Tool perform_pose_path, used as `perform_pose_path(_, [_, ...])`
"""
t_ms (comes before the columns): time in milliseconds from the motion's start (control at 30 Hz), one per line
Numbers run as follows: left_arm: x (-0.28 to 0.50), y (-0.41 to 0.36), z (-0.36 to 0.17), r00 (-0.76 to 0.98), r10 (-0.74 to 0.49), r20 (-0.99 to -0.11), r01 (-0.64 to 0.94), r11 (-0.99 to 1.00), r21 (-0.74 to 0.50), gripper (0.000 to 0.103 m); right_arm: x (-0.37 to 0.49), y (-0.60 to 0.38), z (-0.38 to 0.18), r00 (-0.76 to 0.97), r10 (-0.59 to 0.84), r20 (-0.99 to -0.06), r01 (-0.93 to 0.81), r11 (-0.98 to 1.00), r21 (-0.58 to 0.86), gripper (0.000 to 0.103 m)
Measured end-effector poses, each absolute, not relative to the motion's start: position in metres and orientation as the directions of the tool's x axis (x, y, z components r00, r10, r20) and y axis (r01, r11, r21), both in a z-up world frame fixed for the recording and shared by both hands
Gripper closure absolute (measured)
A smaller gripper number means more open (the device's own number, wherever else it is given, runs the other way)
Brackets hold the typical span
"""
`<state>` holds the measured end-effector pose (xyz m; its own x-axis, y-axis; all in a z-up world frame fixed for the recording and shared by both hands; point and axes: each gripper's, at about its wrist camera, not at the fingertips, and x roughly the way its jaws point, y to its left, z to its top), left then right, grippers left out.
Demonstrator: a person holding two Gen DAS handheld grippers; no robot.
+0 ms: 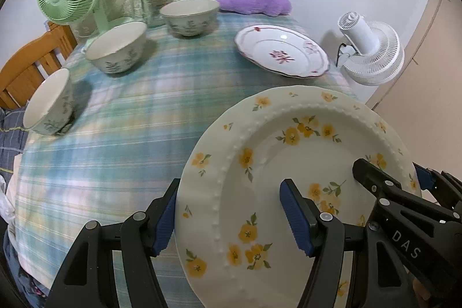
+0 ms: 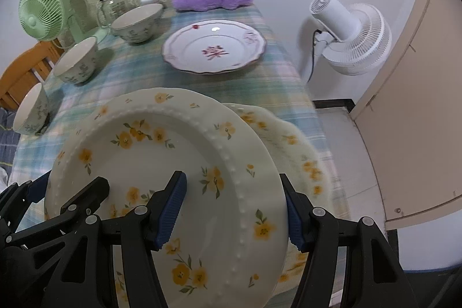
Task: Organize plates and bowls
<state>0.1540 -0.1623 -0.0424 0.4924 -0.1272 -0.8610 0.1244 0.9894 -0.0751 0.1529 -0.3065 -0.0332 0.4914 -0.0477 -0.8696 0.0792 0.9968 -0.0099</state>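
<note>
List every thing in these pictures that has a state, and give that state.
yellow-flower plate: lifted, tilted, held on opposite rims by both grippers
left gripper: jaws straddle the plate's rim
right gripper: jaws straddle the opposite rim
second yellow-flower plate: lying on the table
red-flower plate: lying flat, empty
three bowls: upright, separate
glass jar: lid on

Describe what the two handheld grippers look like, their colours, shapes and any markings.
Both are alike: the left gripper and right gripper have black plastic linkage arms joined by round silver-grey rivets, ending in two fingers faced with ribbed blue pads. In the left wrist view the right gripper's body carries white letters "DAS". No cables or sleeves show.
</note>
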Motion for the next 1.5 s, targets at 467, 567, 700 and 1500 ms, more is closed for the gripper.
perform_pose_path(467, [0.159,-0.224,-0.059,0.462,-0.169,-0.871,0.163,0.981,-0.104,0.035,0.146,-0.371,-0.046,0.472,-0.093,-0.877,0.122,0.992,-0.039,0.037])
perform_pose_path(567, [0.161,-0.234,-0.064,0.450,-0.174,-0.876,0.169,0.980,-0.108,0.035,0.146,-0.380,-0.049,0.465,-0.102,-0.880,0.131,0.990,-0.045,0.037])
perform_pose_path(700, [0.164,-0.241,-0.070,0.439,-0.171,-0.882,0.165,0.980,-0.109,0.035,0.147,-0.389,-0.055,0.453,-0.104,-0.886,0.134,0.990,-0.047,0.037])
perform_pose_path(1500, [0.172,-0.256,-0.082,0.442,-0.060,-0.895,0.131,0.991,-0.002,0.031,0.159,-0.393,-0.070,0.435,-0.103,-0.895,0.099,0.993,-0.067,0.044])
